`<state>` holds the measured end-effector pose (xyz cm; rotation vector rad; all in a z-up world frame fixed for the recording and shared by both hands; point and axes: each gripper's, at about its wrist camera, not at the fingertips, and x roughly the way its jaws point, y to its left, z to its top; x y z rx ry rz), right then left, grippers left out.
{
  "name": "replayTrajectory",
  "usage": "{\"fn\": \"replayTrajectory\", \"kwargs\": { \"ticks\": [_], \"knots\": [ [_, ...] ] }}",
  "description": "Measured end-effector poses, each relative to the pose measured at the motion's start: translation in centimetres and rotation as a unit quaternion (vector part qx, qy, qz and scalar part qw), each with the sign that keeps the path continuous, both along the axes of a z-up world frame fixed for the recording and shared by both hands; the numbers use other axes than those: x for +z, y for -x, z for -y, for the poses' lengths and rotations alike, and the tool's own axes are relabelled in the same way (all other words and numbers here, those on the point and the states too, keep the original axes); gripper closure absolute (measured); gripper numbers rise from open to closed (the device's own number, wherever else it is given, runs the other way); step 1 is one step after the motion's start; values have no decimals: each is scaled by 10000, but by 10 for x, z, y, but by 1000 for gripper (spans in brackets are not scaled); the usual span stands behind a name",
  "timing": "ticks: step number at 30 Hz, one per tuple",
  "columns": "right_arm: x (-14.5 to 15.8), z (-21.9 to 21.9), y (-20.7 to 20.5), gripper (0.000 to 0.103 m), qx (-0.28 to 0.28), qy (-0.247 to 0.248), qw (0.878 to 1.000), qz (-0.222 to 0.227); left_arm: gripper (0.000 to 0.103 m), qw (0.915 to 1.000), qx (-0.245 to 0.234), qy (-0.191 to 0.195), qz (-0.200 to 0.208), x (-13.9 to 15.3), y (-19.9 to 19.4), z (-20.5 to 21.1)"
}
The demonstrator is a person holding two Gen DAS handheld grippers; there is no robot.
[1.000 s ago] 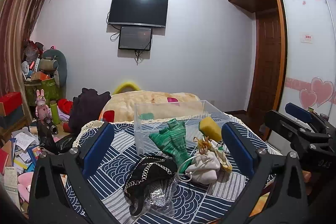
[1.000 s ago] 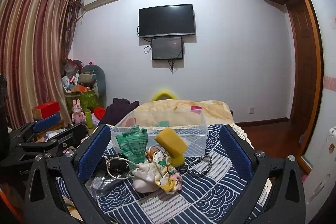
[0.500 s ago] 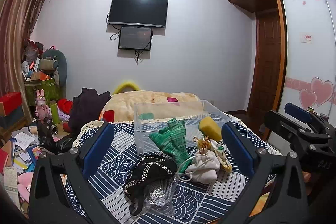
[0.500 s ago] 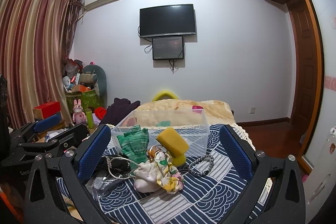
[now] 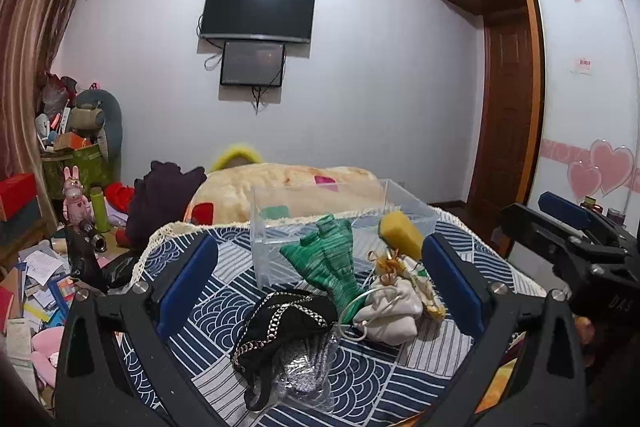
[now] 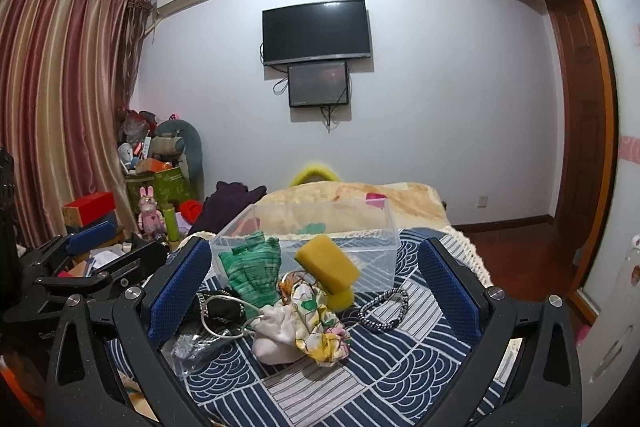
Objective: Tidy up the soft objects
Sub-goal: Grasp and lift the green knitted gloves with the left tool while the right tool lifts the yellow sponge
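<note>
Nothing has shifted since the earlier frames: the left gripper (image 5: 320, 283) and right gripper (image 6: 314, 281) both hover with jaws spread wide, holding nothing. On the worktop's blue wave-patterned cloth (image 6: 400, 375) lies a heap of soft things: a ribbed green knit piece (image 5: 334, 263), a blocky yellow sponge (image 6: 328, 265), a cream drawstring pouch (image 5: 390, 317) and a black chain-trimmed cloth (image 5: 280, 323). They sit just before the clear plastic bin (image 6: 360, 247) (rectangular, open-topped).
</note>
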<state>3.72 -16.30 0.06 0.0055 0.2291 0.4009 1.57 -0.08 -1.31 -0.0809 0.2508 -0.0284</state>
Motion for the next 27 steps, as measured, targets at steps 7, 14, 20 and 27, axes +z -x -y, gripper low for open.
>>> {"fn": "replayTrajectory", "kwargs": {
  "ticks": [7,14,20,27],
  "knots": [
    [-9,1,-22,27,50,97,9994,-328,28,9980,-117,234,-579,-11,-31,-13],
    [-18,3,-45,37,40,184,9979,-621,36,9901,-525,807,-1021,-17,-71,-30],
    [-25,3,-70,38,200,144,9950,-969,39,9831,-534,897,-1505,-30,-111,-28],
    [-36,-14,-91,38,472,513,9895,-1266,39,9731,-669,855,-2032,-49,-139,-23]
  ]
}}
